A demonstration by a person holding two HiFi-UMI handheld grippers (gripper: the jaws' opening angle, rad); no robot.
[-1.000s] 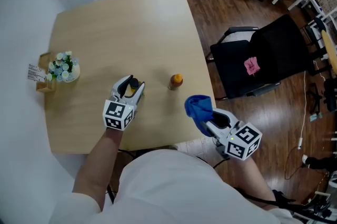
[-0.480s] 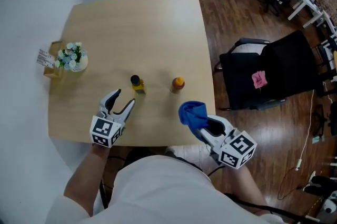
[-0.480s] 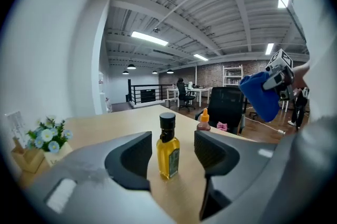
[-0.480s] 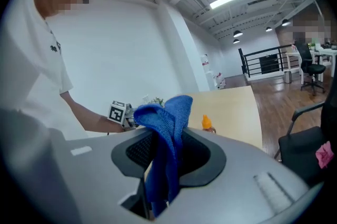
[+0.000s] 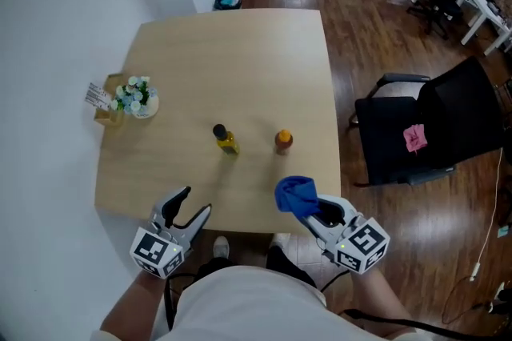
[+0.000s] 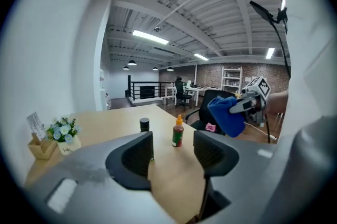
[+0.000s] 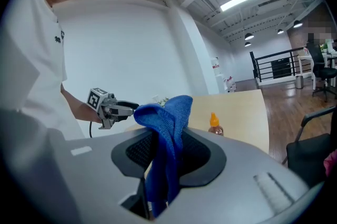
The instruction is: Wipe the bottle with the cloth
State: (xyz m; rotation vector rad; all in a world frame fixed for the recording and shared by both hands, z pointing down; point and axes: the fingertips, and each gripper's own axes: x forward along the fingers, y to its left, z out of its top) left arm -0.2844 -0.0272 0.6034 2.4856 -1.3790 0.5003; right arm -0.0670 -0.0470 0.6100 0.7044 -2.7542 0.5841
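Pale wood is the surface of the square worktop (image 5: 232,51), which stands against a white wall, with dark wooden floor (image 5: 360,27) on its other side. Black chair (image 5: 448,123) stands on this floor, near the right edge of the worktop, not touching it.

At the near edge, the left gripper (image 5: 196,202) hangs a little outside the worktop. Its jaws have just been opening wide and then came in very little; they stand spread, and nothing is between them. In the left gripper view, the 2 bottles show far beyond the jaws, well apart from them.

On the near right corner, the right gripper (image 7: 168,154) has its jaws pressed on the blue cloth (image 5: 294,194). The cloth is folded, rises in a bunch above the jaws and also hangs down between them.

Near the left edge of the worktop stands a small pot of flowers (image 5: 138,99), with a card holder (image 5: 104,101) just beside it.

The black-capped bottle (image 5: 226,141), with yellow liquid, stands upright about the middle of the worktop, free of both grippers. The orange-capped bottle (image 5: 283,141) stands upright near it, to the right. Nothing stands between the cloth and these bottles.

A small pink thing (image 5: 414,138) lies on the chair seat.
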